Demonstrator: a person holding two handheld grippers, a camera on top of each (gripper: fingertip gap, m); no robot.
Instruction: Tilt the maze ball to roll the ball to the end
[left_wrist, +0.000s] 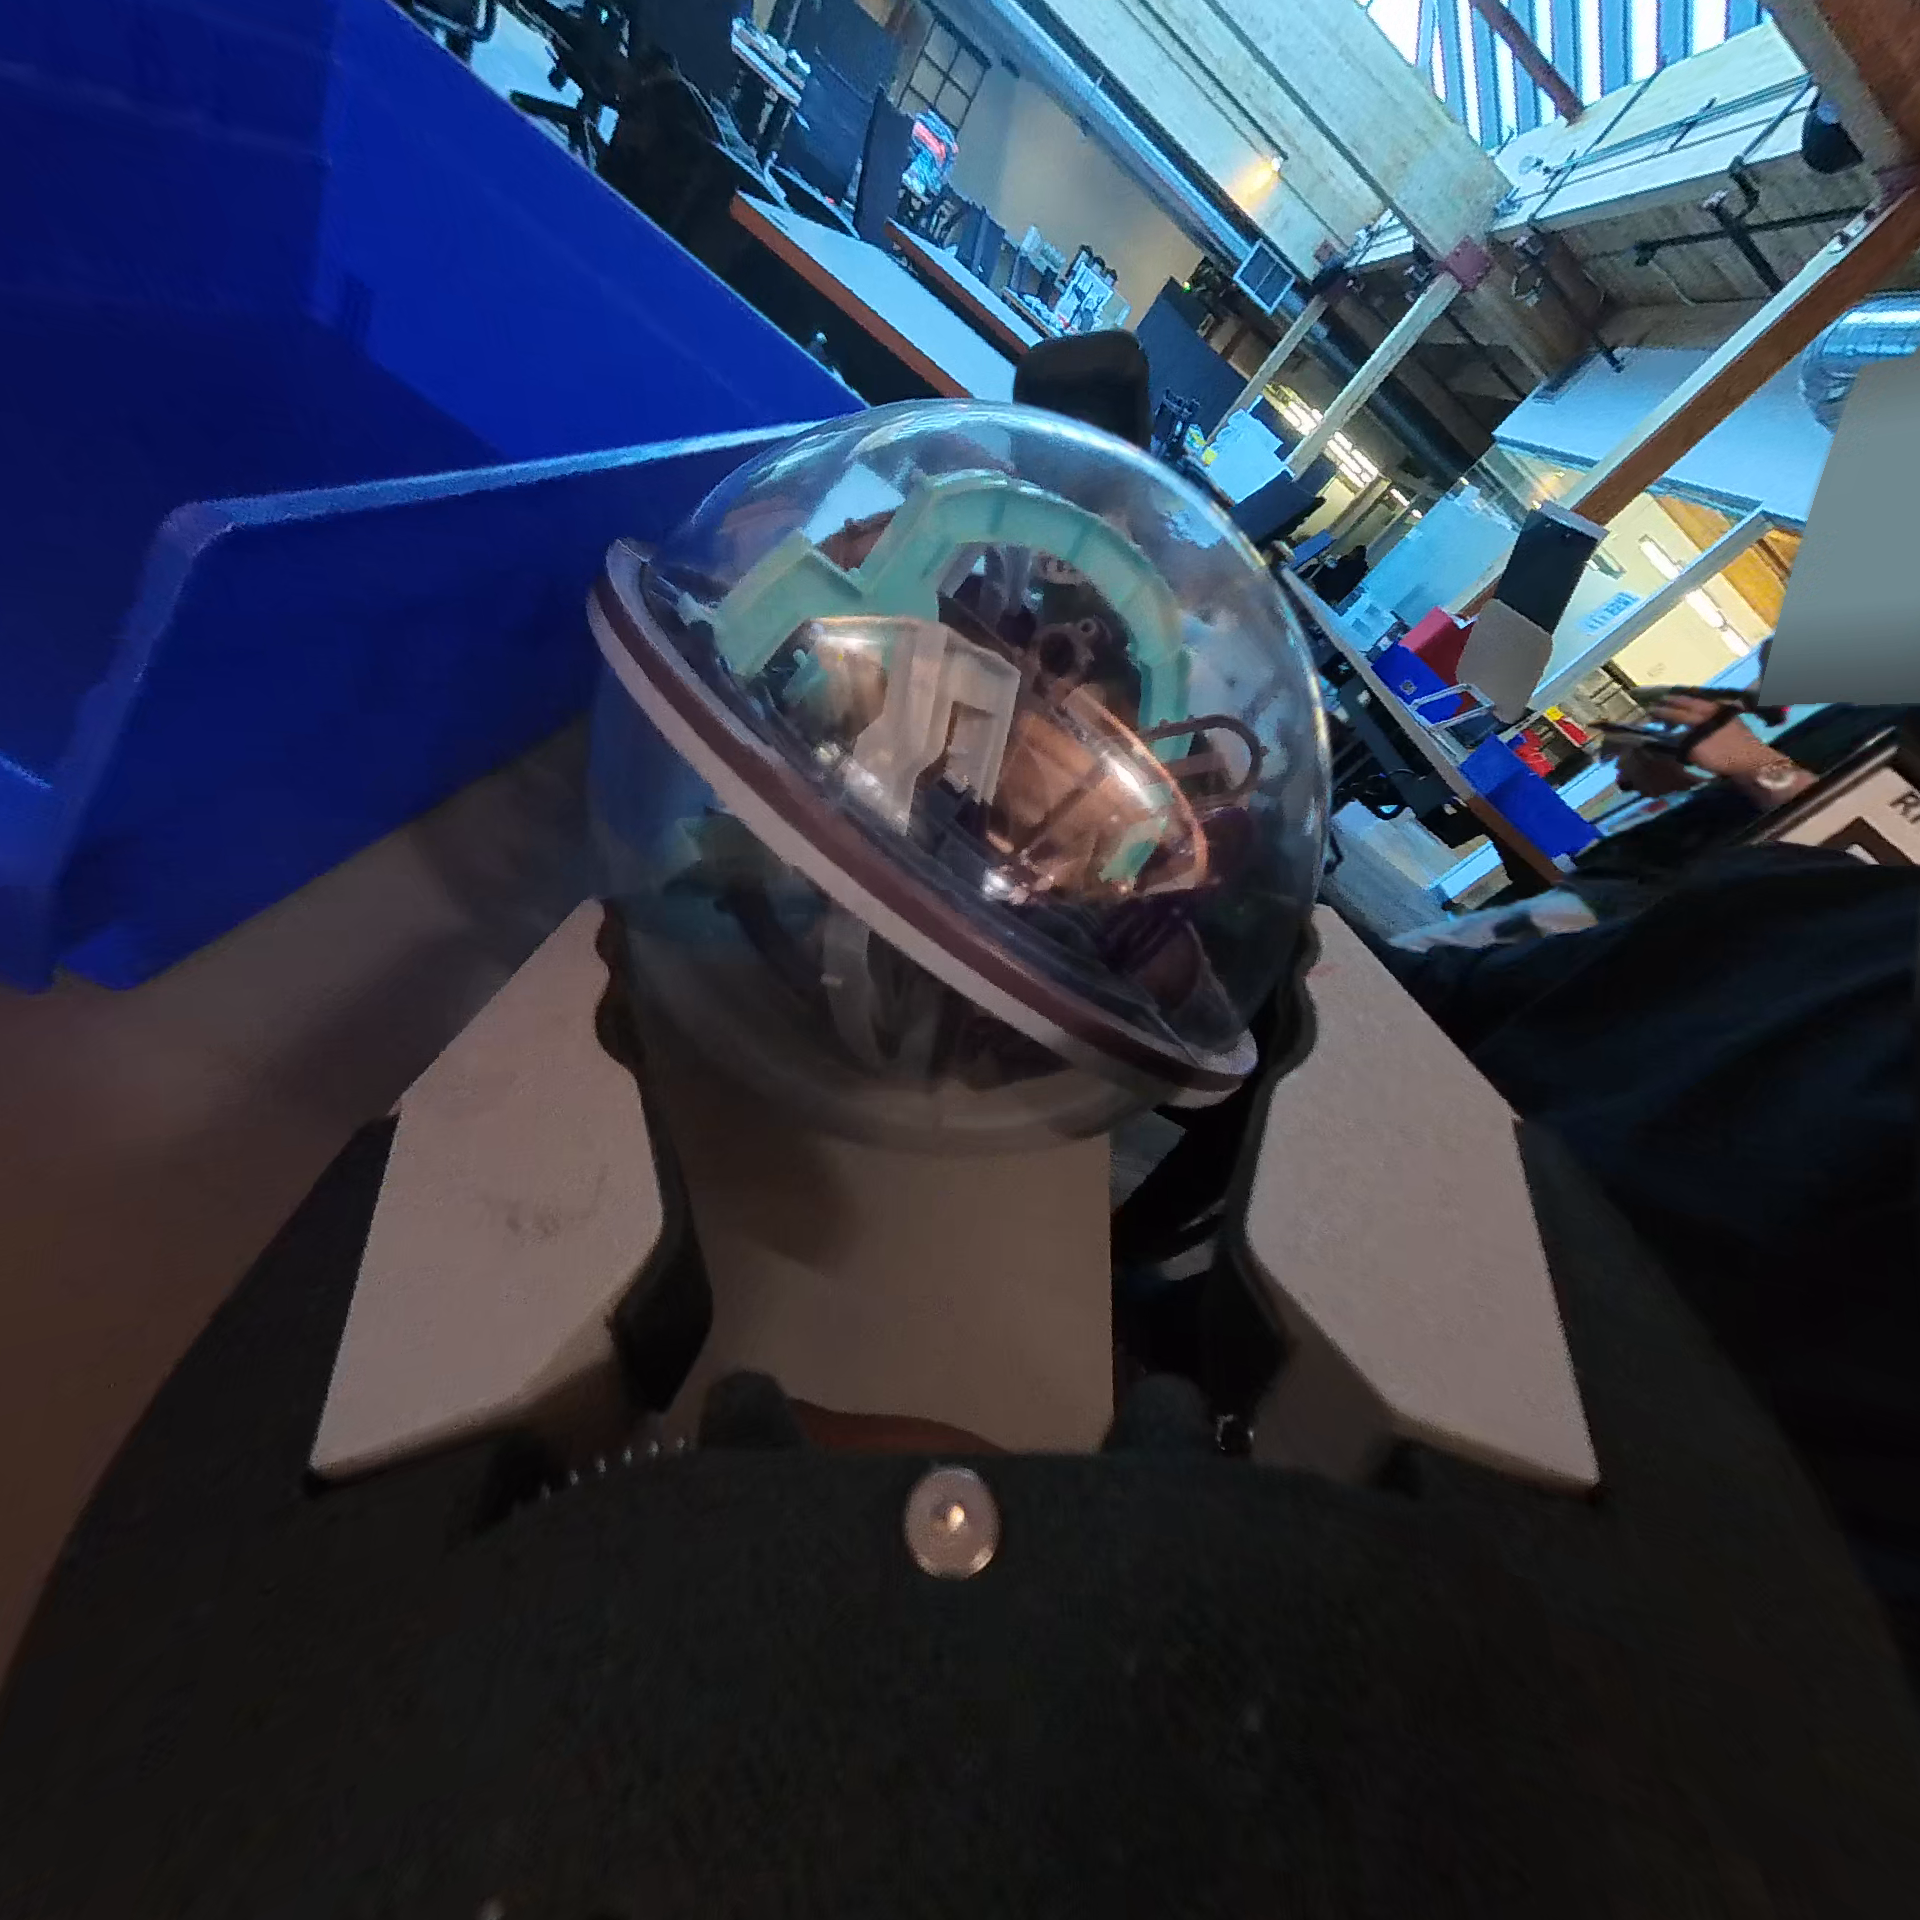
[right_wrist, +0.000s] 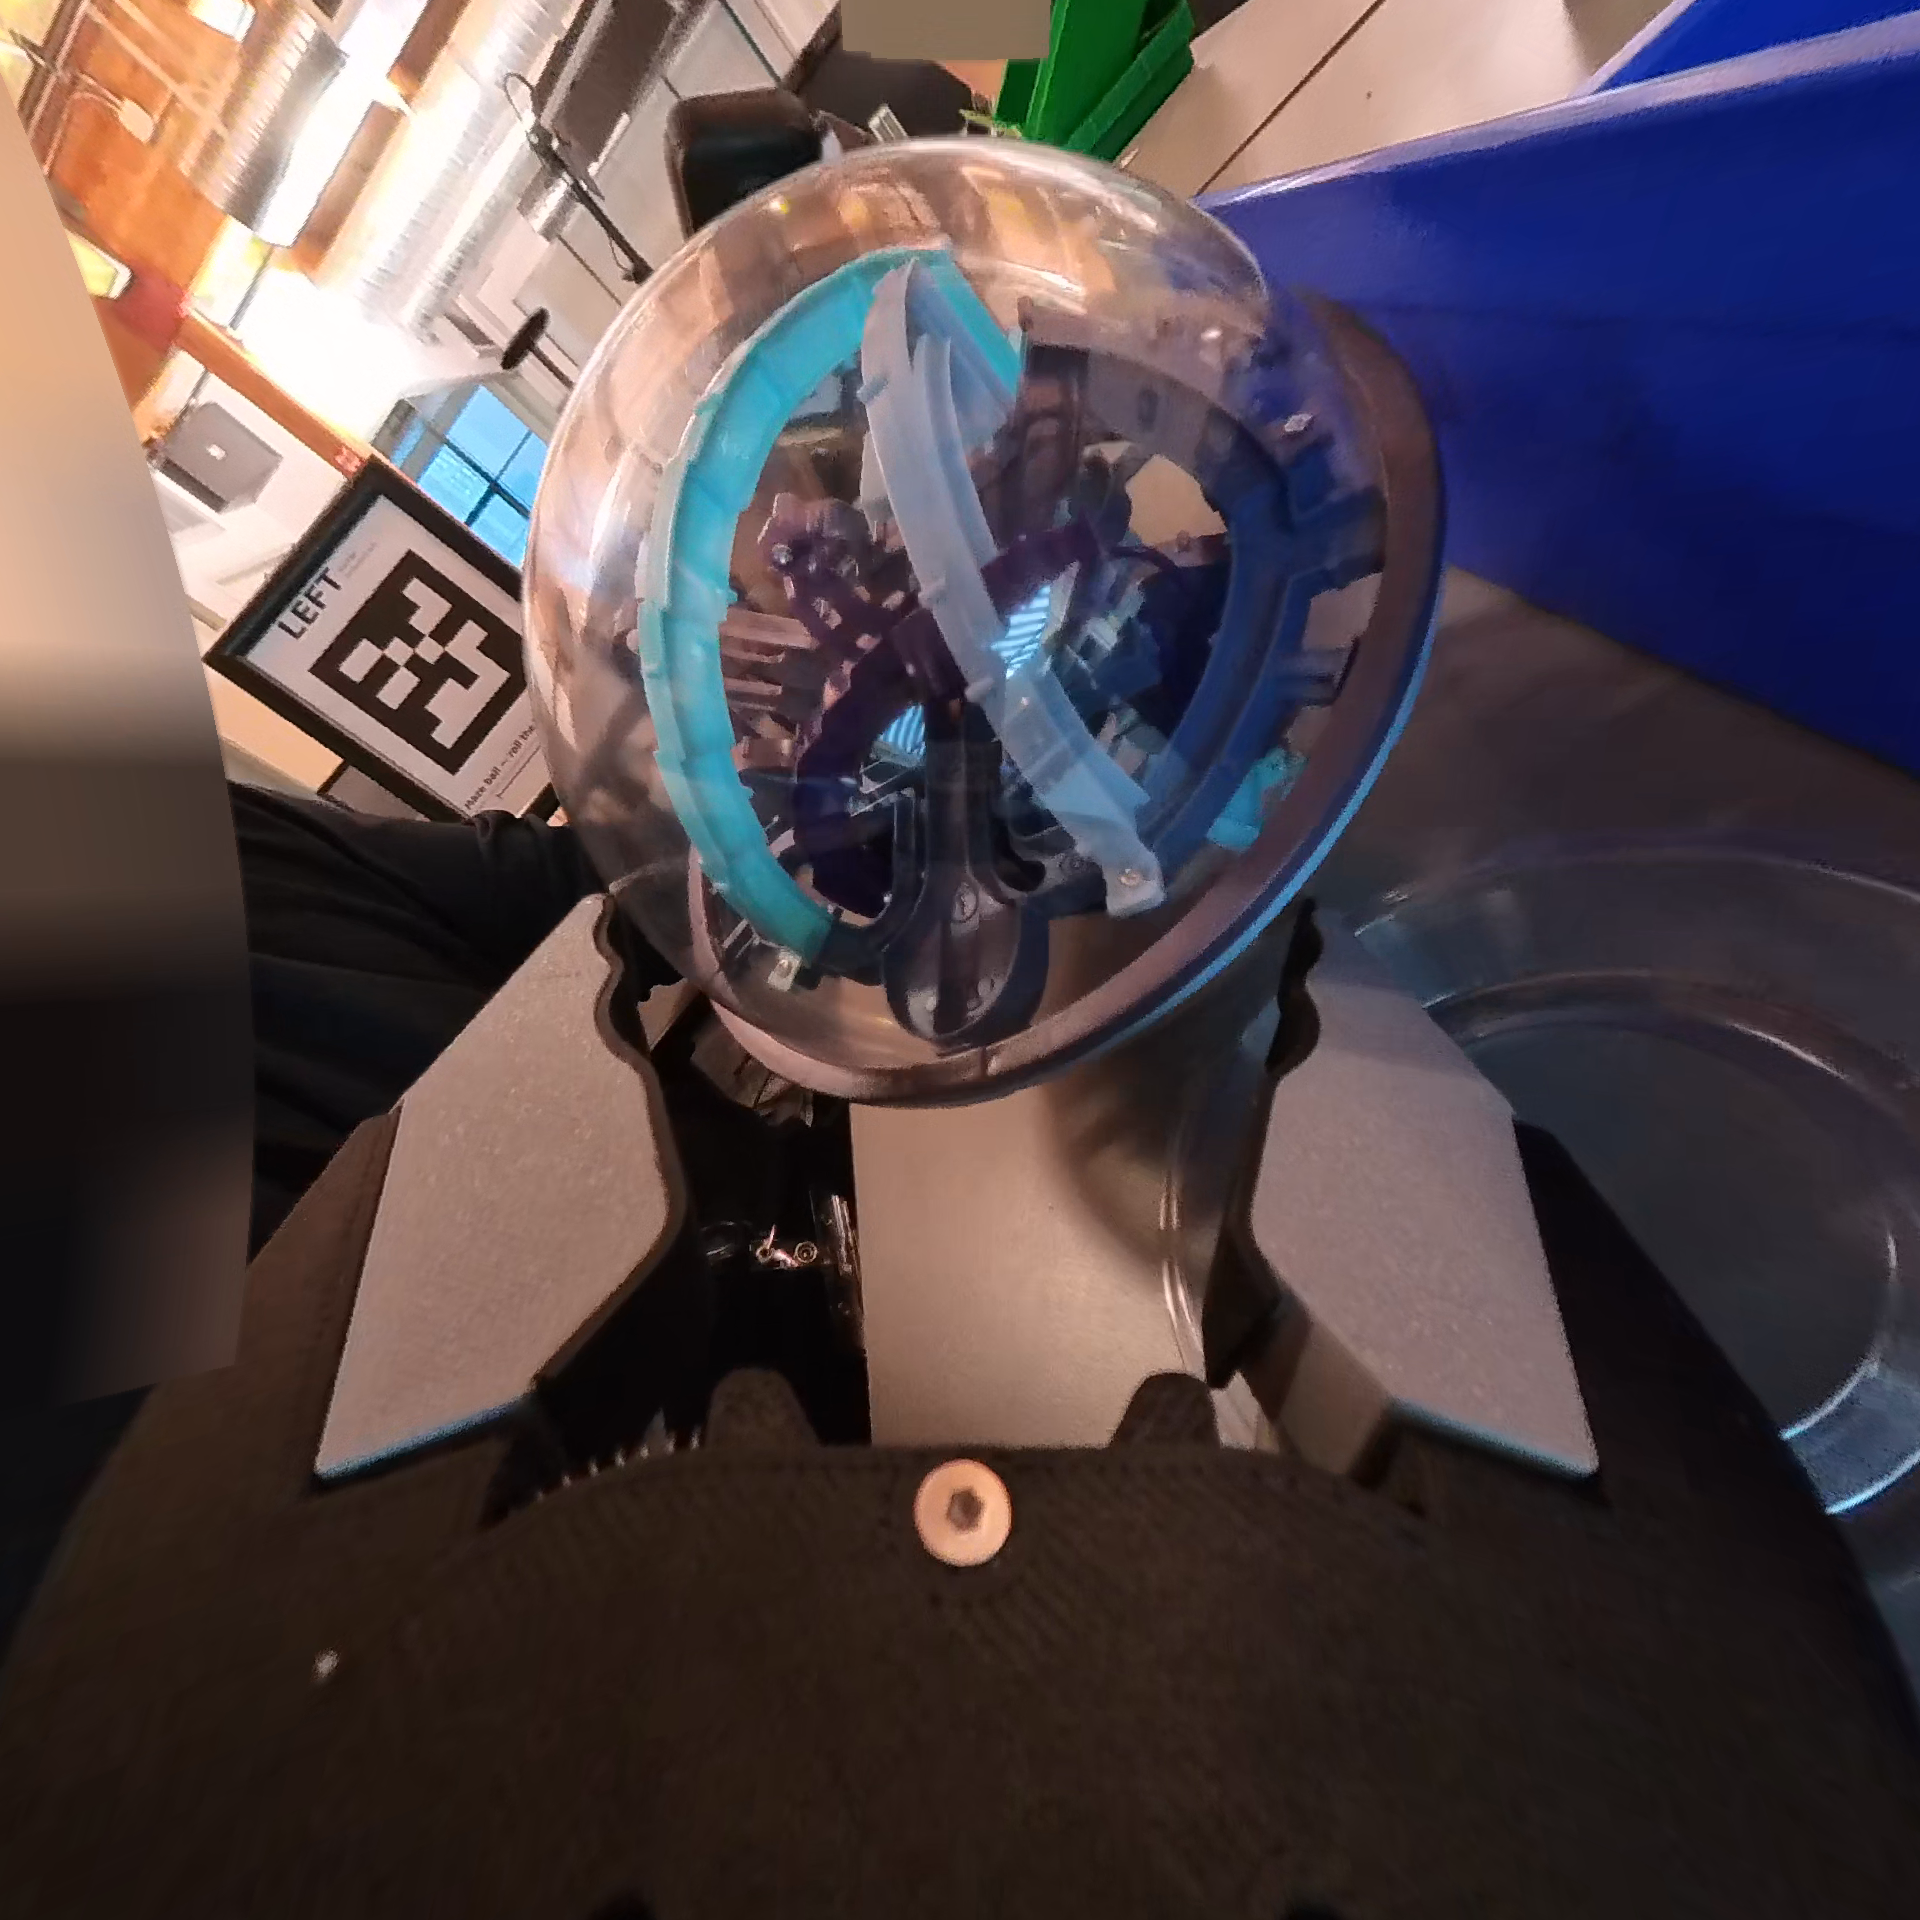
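Left wrist view: both tools (left_wrist: 951, 914) (right_wrist: 956, 935) pinch the clear, ribbed-track maze ball (left_wrist: 956, 769).

Each of the 2 wrist cameras sits just behind its own claw, looking forward along the fingers, very near the maze ball (left_wrist: 956, 769) (right_wrist: 987, 665). Both views share it and the blue bin (left_wrist: 312, 520) (right_wrist: 1662, 364) from opposite sides.

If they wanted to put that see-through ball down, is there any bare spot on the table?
Some. In the left view, bare tabletop shows between the blue bin and the left claw. In the right view, a strip of table lies between the blue bin and a clear plastic dish. The bins and dish crowd the rest; the maze ball hides what lies beneath it.
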